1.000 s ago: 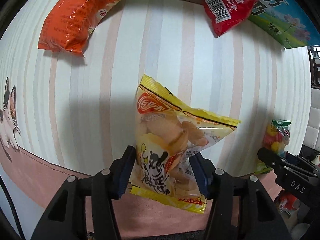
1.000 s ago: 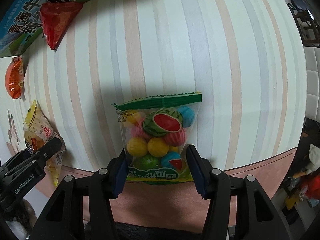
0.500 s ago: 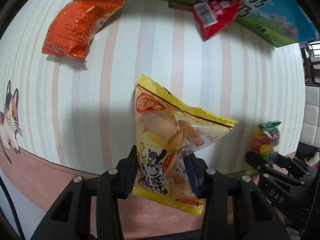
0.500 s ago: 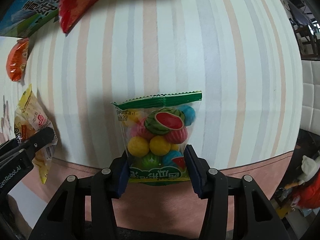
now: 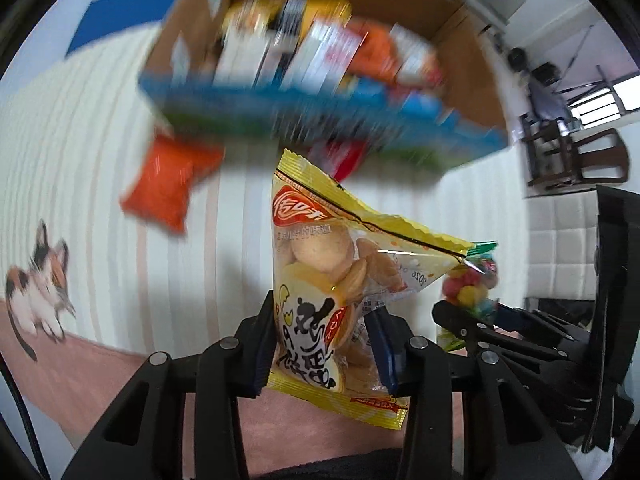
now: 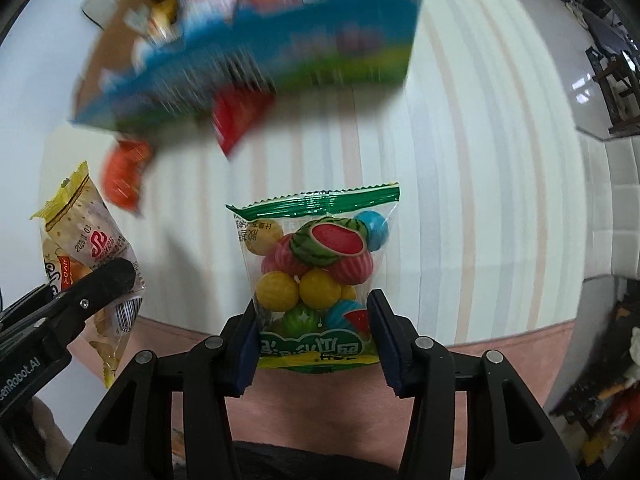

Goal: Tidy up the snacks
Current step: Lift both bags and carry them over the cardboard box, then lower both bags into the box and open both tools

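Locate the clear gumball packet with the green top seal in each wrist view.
Left wrist: clear gumball packet at right edge, gripped by the right gripper.
Right wrist: packet at centre, between the jaws.
Shared landmark: blurred open cardboard box with blue printed side, top of both views.

Snack-filled carton [image 5: 460, 60] newly in view.
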The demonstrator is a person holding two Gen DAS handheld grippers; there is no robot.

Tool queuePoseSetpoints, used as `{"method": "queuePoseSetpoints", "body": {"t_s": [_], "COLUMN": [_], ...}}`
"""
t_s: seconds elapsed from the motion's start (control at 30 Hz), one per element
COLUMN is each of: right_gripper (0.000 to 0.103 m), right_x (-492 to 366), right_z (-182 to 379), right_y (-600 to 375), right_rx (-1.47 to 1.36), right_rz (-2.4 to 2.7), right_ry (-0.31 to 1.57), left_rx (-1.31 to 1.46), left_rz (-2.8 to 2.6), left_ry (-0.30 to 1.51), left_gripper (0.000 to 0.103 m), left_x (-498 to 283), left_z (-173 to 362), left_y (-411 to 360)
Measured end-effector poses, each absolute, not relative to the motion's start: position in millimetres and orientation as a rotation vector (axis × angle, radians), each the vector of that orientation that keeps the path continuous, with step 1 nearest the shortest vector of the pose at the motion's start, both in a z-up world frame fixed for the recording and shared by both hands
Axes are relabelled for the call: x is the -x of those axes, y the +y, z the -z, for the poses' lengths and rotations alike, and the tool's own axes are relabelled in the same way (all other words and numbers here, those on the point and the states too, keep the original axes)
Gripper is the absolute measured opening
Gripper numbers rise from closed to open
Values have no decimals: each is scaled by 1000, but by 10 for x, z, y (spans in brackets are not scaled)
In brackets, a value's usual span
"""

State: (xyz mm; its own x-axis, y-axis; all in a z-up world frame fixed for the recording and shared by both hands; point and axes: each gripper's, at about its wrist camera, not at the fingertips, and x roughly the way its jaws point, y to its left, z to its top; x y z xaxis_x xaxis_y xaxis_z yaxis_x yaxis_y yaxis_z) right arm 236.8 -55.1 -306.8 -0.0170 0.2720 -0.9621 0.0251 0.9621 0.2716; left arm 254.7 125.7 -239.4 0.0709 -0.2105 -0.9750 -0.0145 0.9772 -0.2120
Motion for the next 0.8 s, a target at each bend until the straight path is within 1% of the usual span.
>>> {"method": "queuePoseSetpoints", "body": {"t_s": [0.1, 0.2, 0.27, 0.4, 0.57, 0.73, 0.8], "right_gripper": [49, 49, 49, 48, 48, 49, 49], "right_x": [-2646, -2944, -3150, -3508, -3972, -4364, -4483], "right_z": [2640, 2358, 2190, 2054, 2120, 2314, 2423], "right_y": [-651, -745, -767, -794, -764, -818, -825], "right_rx": [-269, -273, -270, -265, -227, -191, -185], "right_rz": [-221, -222, -217, -203, -157, -95, -79], "right_ry": [1506, 1445, 1407, 1376, 1393, 1441, 1466], "left_rx": [173, 141, 118, 54, -35, -170, -230], "left_rz": [174, 167, 150, 109, 31, -46, -68], "left_ry": [1435, 1388, 1372, 1369, 1421, 1520, 1580], "left_gripper": [39, 39, 39, 39, 39, 39, 41], "left_x": [-2810, -3101, -3324, -3750, -4283, -4595, -4662], "left_z": [2019, 1787, 1698, 1639, 1852, 2266, 2468], "left_y": [1271, 1273, 1271, 1353, 1454, 1568, 1584]}}
